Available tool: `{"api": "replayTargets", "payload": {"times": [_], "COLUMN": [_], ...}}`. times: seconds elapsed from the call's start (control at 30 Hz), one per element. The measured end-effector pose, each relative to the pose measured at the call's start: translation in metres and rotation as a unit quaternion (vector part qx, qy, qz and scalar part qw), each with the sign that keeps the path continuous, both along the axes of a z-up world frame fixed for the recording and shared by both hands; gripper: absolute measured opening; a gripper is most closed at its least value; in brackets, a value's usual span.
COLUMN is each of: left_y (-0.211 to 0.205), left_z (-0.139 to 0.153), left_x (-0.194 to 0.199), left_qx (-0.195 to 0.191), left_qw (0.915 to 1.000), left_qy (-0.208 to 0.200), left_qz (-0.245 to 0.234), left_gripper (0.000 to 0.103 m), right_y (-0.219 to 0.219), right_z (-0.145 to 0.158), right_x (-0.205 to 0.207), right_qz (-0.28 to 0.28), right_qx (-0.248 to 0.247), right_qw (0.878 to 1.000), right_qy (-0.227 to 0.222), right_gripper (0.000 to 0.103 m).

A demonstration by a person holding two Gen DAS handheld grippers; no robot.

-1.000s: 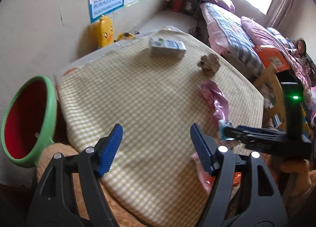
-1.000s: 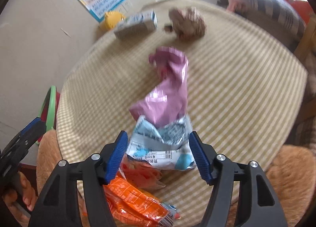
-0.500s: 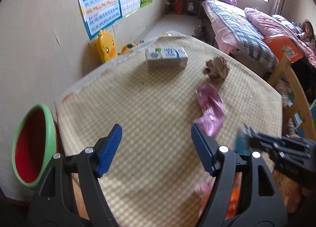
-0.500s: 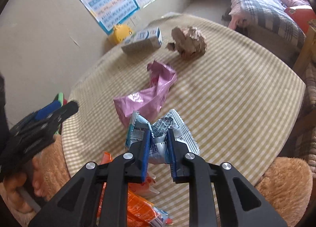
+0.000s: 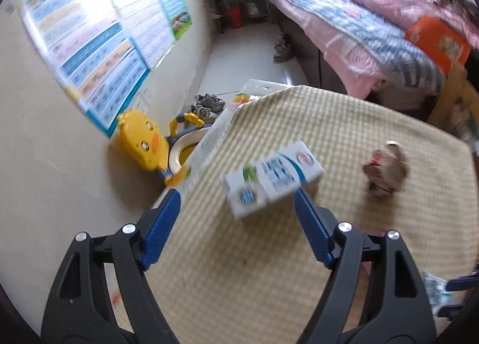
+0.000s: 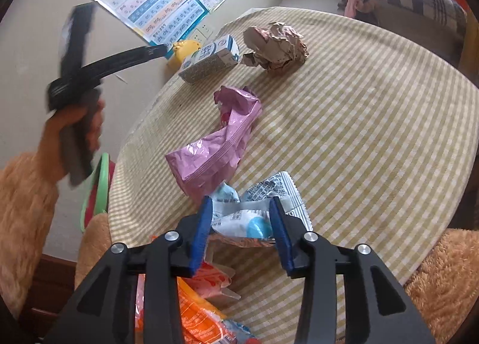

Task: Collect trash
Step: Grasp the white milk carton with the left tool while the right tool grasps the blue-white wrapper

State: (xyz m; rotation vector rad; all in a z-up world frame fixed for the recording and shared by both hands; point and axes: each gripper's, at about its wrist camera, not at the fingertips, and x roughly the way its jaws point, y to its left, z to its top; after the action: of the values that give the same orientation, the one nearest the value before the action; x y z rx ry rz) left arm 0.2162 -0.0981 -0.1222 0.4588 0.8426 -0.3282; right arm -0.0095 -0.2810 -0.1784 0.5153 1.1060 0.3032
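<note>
A white and blue milk carton lies on the checked tablecloth, just ahead of my open left gripper; it also shows in the right wrist view. A crumpled brown paper ball lies to the carton's right, also in the right wrist view. A pink wrapper lies mid-table. My right gripper is open around a white and blue wrapper, jaws apart beside it. Orange wrappers lie under the right gripper.
A green-rimmed red bin stands left of the table below its edge. A yellow duck potty seat sits on the floor by the wall. A bed lies beyond the table. My left gripper's body is raised at the left.
My left gripper has moved forward and up toward the milk carton. My right gripper, shut on the white and blue wrapper half a second ago, has opened; the wrapper lies between its jaws.
</note>
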Motion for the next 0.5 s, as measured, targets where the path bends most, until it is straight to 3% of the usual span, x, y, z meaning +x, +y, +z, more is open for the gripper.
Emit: {"api": "replayTargets", "payload": {"times": [0.2,0.5], "left_y": [-0.030,-0.043], "left_z": [-0.037,-0.070], "left_x": [0.025,0.060], "left_qx": [0.047,0.077], "left_qw": [0.9931,0.9845], "left_qy": [0.039,0.086], "left_qz": [-0.101,-0.132], "left_gripper": [0.077,0.086], "right_y": [-0.019,-0.023], "right_z": [-0.016,-0.021], "right_x": [0.010,0.013], "right_qz": [-0.014,-0.004], "right_qx": [0.047,0.070], "right_qw": [0.999,0.997], "right_qy": [0.023,0.031], "right_gripper": [0.040,0.040]}}
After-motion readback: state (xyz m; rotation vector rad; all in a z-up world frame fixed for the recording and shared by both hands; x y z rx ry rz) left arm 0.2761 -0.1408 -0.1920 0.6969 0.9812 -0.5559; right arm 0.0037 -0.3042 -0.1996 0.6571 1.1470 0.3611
